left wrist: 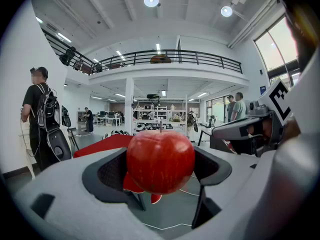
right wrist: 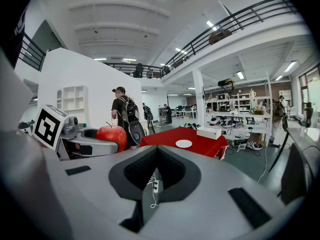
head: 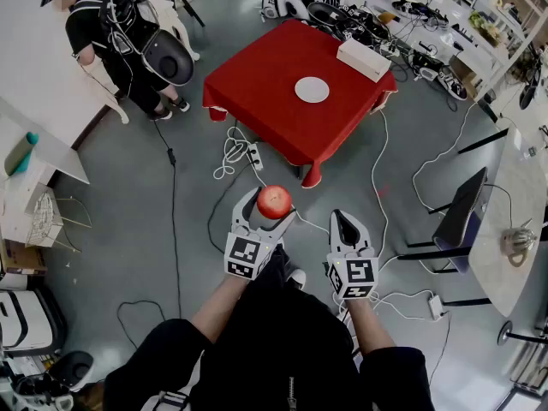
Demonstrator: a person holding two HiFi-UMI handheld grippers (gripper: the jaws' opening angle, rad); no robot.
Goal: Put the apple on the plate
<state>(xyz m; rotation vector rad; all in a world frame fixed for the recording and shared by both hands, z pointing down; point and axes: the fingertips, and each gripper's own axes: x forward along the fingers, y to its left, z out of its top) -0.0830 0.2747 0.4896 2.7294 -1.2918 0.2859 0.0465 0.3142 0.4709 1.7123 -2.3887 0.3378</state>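
Note:
A red apple (head: 274, 201) (left wrist: 160, 160) sits between the jaws of my left gripper (head: 271, 209) (left wrist: 161, 171), which is shut on it and holds it above the grey floor. The apple (right wrist: 111, 135) also shows at the left of the right gripper view. Beside it to the right, my right gripper (head: 345, 222) (right wrist: 156, 154) has its jaws together with nothing in them. The white plate (head: 312, 89) (right wrist: 184, 144) lies empty on a red-clothed table (head: 261, 101) (right wrist: 205, 146) some way ahead of both grippers.
A white box (head: 364, 58) stands on the table's far right corner. Cables and a power strip (head: 238, 152) lie on the floor before the table. A person with a backpack (head: 120, 32) stands at the left. A black chair (head: 462, 214) and a glass table (head: 514, 221) are at the right.

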